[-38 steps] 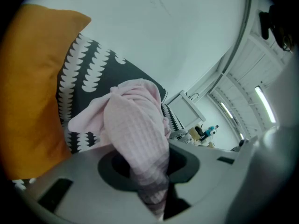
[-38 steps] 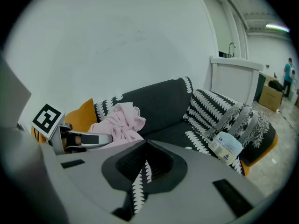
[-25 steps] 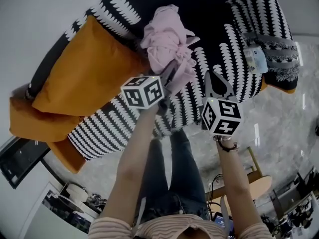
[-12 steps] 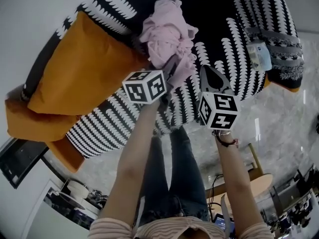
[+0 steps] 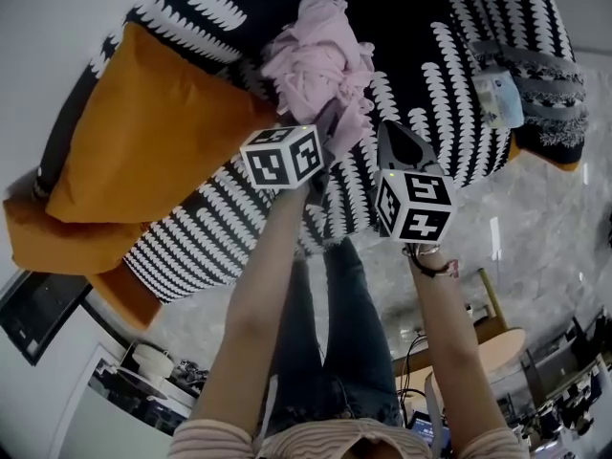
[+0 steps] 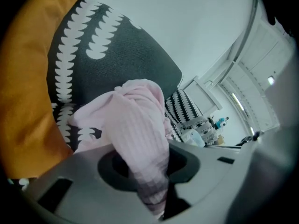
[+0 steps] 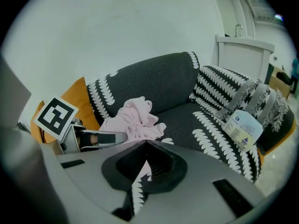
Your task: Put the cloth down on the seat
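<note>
Nearest the camera, the person's two bare forearms reached out over the front edge of the armchair (image 5: pixel 449 75), each carrying a gripper. The left gripper (image 5: pixel 328 132) had its jaws pinching one end of the pink cloth (image 5: pixel 320 60), with a ribbed fold of it drawn down into the gap between them. The right gripper (image 7: pixel 144 143) sat just beside it on the right, its jaws pressed together at the tips with nothing between them and pointing at the seat (image 7: pixel 201 120) rather than at the cloth. So the left hand alone carried the load, and the coming move likely depended on it. From the left jaws the cloth ran forward and away toward the backrest, its long axis roughly in line with that gripper, and its loose bulk lay over the middle of the seat. Whether its far end already rested on the cushion or hung just above it could not be told. It looked soft and crumpled, a pale pink bundle of twisted folds rather than a flat sheet. The seat beneath was dark with rows of white leaf shapes. An orange cushion (image 5: pixel 143 132) leaned at the left, and a small labelled packet (image 5: pixel 497 98) lay against a fringed striped pillow (image 5: pixel 535 75) at the right.
</note>
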Demonstrator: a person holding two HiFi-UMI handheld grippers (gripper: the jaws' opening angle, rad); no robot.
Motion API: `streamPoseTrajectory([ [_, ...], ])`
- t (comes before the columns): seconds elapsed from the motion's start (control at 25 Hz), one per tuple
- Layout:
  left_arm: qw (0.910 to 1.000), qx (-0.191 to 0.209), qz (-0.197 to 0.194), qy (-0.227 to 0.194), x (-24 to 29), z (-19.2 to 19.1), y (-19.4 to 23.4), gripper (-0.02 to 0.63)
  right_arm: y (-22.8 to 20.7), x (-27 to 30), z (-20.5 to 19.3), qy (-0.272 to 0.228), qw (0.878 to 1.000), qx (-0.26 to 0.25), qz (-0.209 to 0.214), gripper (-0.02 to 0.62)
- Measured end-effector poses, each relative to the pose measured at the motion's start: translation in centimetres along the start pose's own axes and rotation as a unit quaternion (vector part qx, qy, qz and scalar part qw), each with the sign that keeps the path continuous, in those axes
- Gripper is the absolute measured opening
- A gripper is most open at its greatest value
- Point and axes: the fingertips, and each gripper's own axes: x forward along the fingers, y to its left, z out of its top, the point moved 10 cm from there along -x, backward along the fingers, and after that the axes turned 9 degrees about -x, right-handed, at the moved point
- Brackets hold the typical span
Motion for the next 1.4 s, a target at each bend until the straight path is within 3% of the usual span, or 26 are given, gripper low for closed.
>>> streamPoseTrajectory([
  [0.32,0.9999,0.0,0.006,0.01,-0.2,1.4,-2.0,0.124,-0.5,-1.1,2.3,0.01,1.0,0.0,-0.007,0.008],
  [0.84,0.9993,0.0,0.03,0.022,3.0,-1.0,-0.8,0.135,-1.4,0.4,-1.1,0.027,1.0,0.0,-0.004,0.008],
  [1.4,0.9978,0.018,0.048,0.041,2.8,1.5,-2.1,0.169,-1.0,-1.0,1.6,0.015,1.0,-0.003,-0.01,0.008],
])
